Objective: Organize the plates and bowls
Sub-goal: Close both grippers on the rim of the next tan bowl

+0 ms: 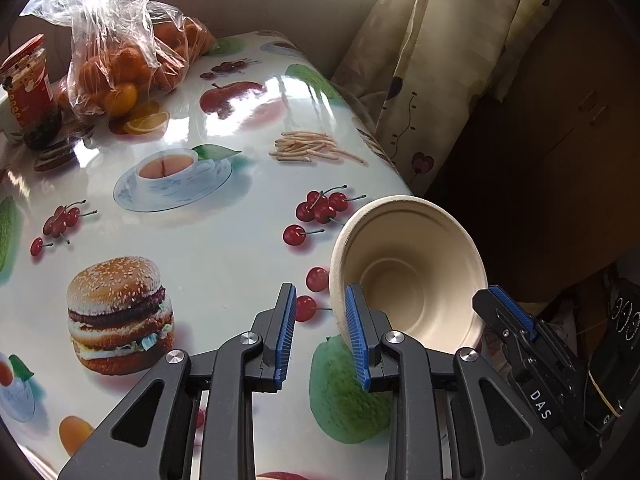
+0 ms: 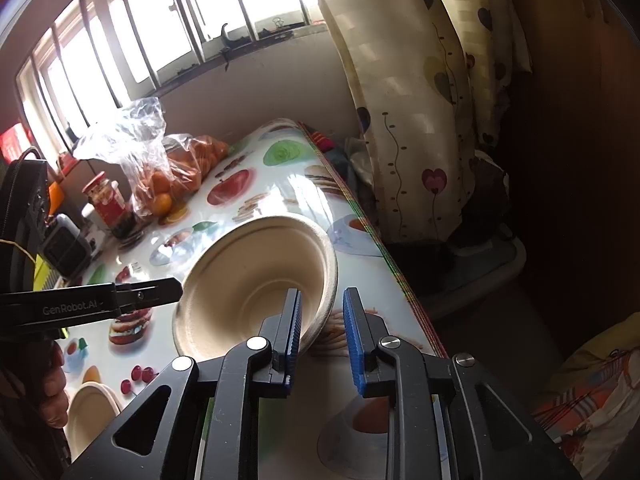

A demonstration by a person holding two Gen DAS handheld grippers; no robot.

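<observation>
A beige paper bowl (image 1: pixel 412 272) is tilted on its side over the table's right edge. My left gripper (image 1: pixel 320 332) is open; its right finger lies against the bowl's left rim and the bowl is outside the gap. In the right wrist view the same bowl (image 2: pixel 248 284) is tilted, and my right gripper (image 2: pixel 322 336) is open with the bowl's near rim in the gap between the pads. The left gripper's finger (image 2: pixel 132 294) touches the bowl's left rim. A second beige bowl (image 2: pixel 90 412) sits on the table at the lower left.
The table has a glossy food-print cloth (image 1: pixel 224 240). A plastic bag of oranges (image 1: pixel 124 60) and a red-lidded jar (image 1: pixel 28 88) stand at its far left. A curtain (image 1: pixel 440 60) hangs beyond the right edge, with dark furniture (image 1: pixel 560 140) behind. A barred window (image 2: pixel 160 32) lies beyond the table.
</observation>
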